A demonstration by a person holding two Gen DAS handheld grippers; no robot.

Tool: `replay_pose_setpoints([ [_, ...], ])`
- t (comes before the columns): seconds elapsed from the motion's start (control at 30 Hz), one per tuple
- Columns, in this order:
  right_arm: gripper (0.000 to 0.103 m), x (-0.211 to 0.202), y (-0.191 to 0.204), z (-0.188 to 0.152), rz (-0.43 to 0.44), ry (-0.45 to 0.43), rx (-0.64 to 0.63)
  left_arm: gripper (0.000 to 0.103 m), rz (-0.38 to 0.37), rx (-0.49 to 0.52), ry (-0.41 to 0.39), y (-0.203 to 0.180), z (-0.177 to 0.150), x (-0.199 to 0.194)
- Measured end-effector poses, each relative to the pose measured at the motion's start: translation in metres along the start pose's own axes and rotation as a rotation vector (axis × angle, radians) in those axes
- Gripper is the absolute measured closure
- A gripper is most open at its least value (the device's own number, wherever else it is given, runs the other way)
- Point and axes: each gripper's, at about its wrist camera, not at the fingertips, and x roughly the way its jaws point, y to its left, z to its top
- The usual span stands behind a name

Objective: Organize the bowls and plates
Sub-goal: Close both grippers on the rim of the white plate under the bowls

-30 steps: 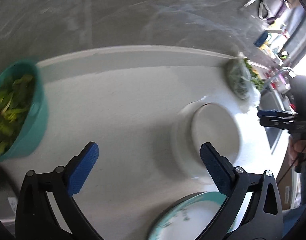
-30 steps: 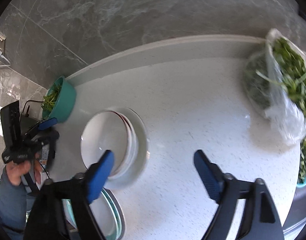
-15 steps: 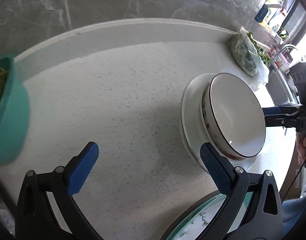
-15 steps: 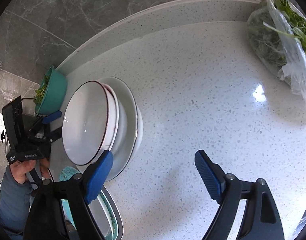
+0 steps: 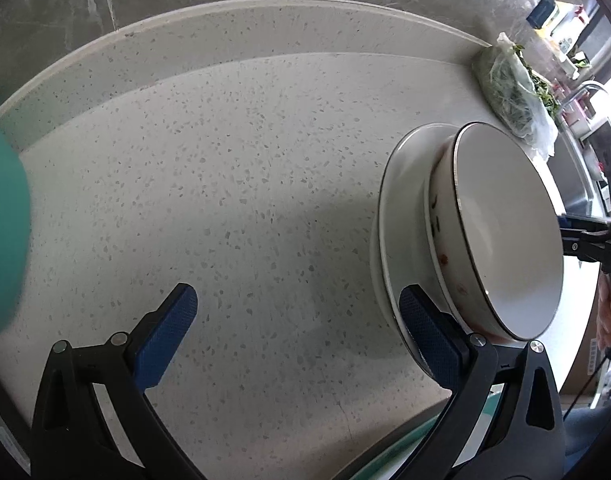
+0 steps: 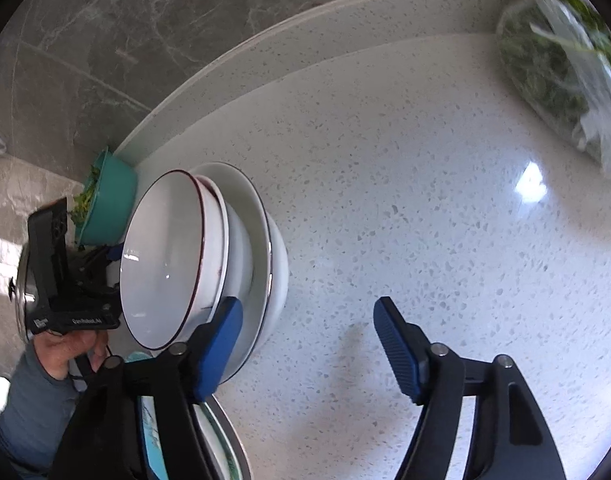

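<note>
A stack of white bowls (image 5: 501, 232) with dark rims stands on the speckled white counter (image 5: 245, 184), the top bowl nested in a wider white one (image 5: 401, 208). It also shows in the right wrist view (image 6: 165, 256). My left gripper (image 5: 297, 340) is open and empty, its right finger just in front of the stack's left side. My right gripper (image 6: 309, 348) is open and empty, its left finger close to the stack's right side. A teal-patterned plate (image 6: 209, 440) lies near the counter's front edge, below the stack.
A teal bowl of greens (image 6: 105, 204) sits at the left by the backsplash; its side also shows in the left wrist view (image 5: 1, 232). A plastic bag of greens (image 6: 561, 76) lies at the right. A sink and clutter (image 5: 585, 184) lie beyond it.
Both grippers have moved lower and closer to the bowl stack, one on each side. The stack now looks larger in both views; the teal bowl has slid out to the left.
</note>
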Motion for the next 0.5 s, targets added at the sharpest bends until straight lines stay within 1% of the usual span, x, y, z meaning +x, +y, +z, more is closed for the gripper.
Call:
replay_pose_setpoints([
  [0.03,0.035,0.001,-0.002,-0.001,0.017,-0.002,0.023,0.001,-0.006,-0.013,0.005,0.002,0.001,0.003],
  [0.1,0.036,0.005,-0.002,-0.002,0.015,0.001,0.029,0.006,-0.021,-0.021,0.003,0.001,0.003,0.007],
  [0.17,0.041,0.010,-0.001,-0.003,0.011,0.013,0.027,0.022,-0.054,-0.020,-0.002,0.000,0.003,0.009],
  [0.2,0.042,0.013,-0.001,-0.004,0.018,0.019,0.031,0.026,-0.069,-0.017,-0.004,-0.002,0.004,0.010],
  [0.27,0.047,0.017,0.000,-0.002,0.026,0.018,0.038,0.040,-0.092,-0.015,-0.017,-0.005,0.007,0.010],
  [0.3,0.051,0.018,0.000,0.000,0.029,0.014,0.043,0.043,-0.100,-0.016,-0.020,-0.006,0.008,0.011],
  [0.37,0.053,0.021,0.001,0.003,0.035,0.013,0.048,0.048,-0.114,-0.015,-0.021,-0.009,0.012,0.012],
  [0.5,0.056,0.025,0.004,0.006,0.042,0.011,0.033,0.049,-0.153,-0.022,-0.014,-0.010,0.012,0.016],
])
